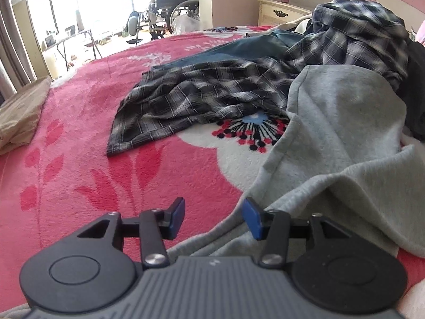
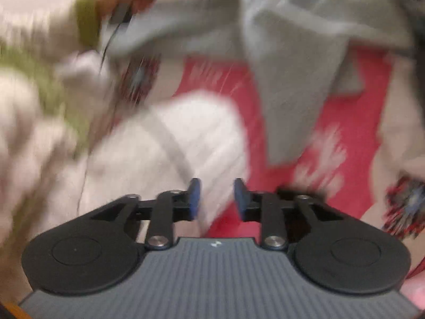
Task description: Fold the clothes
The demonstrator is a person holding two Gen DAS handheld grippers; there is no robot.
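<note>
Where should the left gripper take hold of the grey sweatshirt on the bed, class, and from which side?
Probably its near edge, just ahead of the open left gripper. That edge of the grey sweatshirt lies thin and flat on the pink blanket, so come in low from the blanket side.

Likely a home bedroom — blanketed bed (image 1: pixel 79 111), nightstand (image 1: pixel 279 12).

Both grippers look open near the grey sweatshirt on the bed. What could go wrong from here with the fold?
1. The left gripper is open at the edge of the grey sweatshirt, which lies bunched; a pinch there may catch several layers.
2. The plaid shirt runs under the sweatshirt's far edge, so a pull may drag it along.
3. The right wrist view is motion-blurred; the right gripper, open, may close off target.
</note>
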